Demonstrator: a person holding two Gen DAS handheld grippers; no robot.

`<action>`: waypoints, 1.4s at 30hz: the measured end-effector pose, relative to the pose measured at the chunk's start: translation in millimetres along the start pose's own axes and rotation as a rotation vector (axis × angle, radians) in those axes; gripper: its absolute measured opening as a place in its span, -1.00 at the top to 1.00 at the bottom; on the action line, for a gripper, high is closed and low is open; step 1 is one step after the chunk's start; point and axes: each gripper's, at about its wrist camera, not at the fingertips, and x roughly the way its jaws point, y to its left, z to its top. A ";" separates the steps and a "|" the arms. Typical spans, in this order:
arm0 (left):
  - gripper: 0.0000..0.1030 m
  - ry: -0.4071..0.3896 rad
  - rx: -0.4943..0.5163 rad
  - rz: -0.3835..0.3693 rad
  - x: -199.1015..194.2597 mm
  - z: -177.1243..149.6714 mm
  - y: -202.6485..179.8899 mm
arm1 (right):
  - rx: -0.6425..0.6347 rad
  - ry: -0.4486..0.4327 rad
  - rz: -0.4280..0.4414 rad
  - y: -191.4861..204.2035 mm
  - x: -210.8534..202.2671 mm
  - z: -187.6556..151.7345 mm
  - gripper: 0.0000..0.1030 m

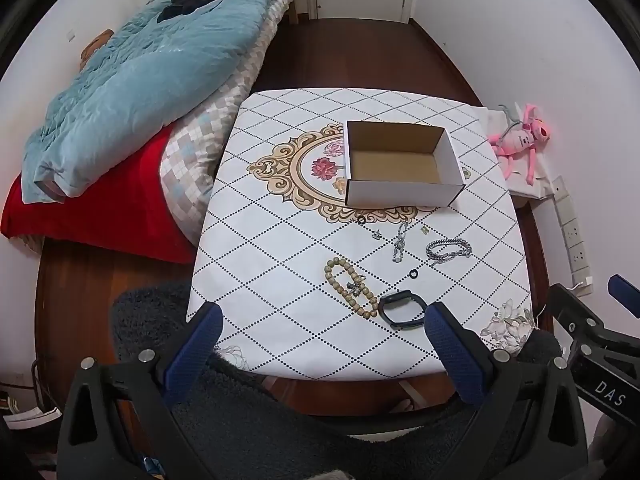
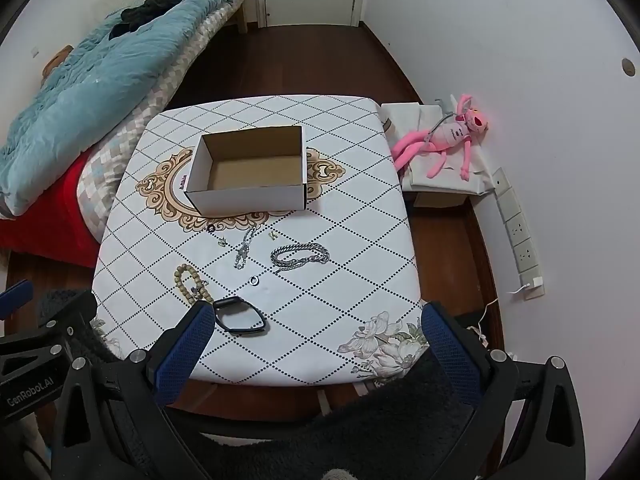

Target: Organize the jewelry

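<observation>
left tongs (image 1: 322,322) gape wide, holding nothing, over the near edge of the surface (image 1: 280,280). jewelry lies between them and the cardboard box (image 1: 400,164): bead bracelet (image 1: 350,286), black band (image 1: 402,310), silver chain bracelet (image 1: 448,250). right tongs (image 2: 314,322) likewise wide, empty.

Even, soft indoor light; faint shadows beside the box (image 1: 402,164); sharp focus; fisheye bends edges, dark vignette in corners.

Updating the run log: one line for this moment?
left gripper: open, empty | right gripper: open, empty | box: empty | jewelry on table: black band, bead bracelet, chain bracelet
</observation>
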 end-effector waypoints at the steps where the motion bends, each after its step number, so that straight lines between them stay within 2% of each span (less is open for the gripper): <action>1: -1.00 -0.001 -0.001 0.000 -0.3 0.1 -0.4 | 0.000 0.000 -0.001 0.2 -0.1 -0.5 -1.00; 42: -1.00 -0.009 -0.003 -0.020 -7.4 2.0 -3.1 | -0.004 -0.019 -0.013 -1.9 -12.7 3.2 -1.00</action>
